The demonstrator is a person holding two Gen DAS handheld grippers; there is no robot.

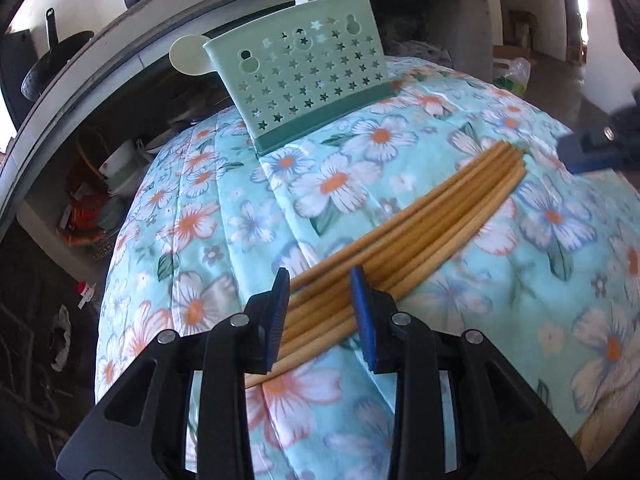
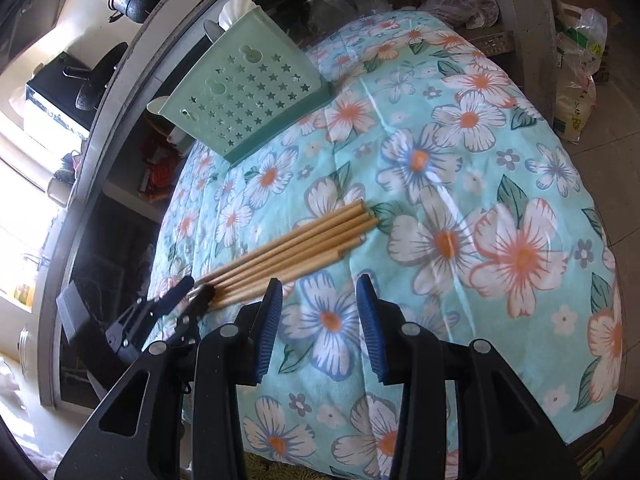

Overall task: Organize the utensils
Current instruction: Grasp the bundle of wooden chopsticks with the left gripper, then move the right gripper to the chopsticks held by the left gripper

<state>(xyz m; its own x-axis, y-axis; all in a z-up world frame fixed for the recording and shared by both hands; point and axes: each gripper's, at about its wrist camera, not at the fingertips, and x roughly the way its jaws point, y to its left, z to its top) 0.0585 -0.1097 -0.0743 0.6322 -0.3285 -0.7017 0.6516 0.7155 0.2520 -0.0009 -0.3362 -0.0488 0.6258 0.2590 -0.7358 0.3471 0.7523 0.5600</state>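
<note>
Bamboo-coloured chopsticks (image 1: 420, 236) lie in a loose bundle on the floral quilt (image 1: 520, 320) that covers the surface, running from the lower middle of the left wrist view up to the right. Your left tool (image 1: 320, 314) sits astride the thin end of that bundle: its blue pads (image 1: 280, 316) stand apart on either side of the sticks, which pass between them, and the pads do not look pressed onto them. In the right wrist view, the same bundle (image 2: 296, 252) lies left of centre, and your right tool (image 2: 318, 326) hangs over bare quilt (image 2: 500, 160) just beside the sticks, jaws apart with nothing between them. The left tool (image 2: 188, 298) shows at the lower left there, on the bundle's narrow end. A mint-green holder (image 1: 300, 80) with star-shaped holes stands at the quilt's far edge, upper centre, well apart from the chopsticks.
</note>
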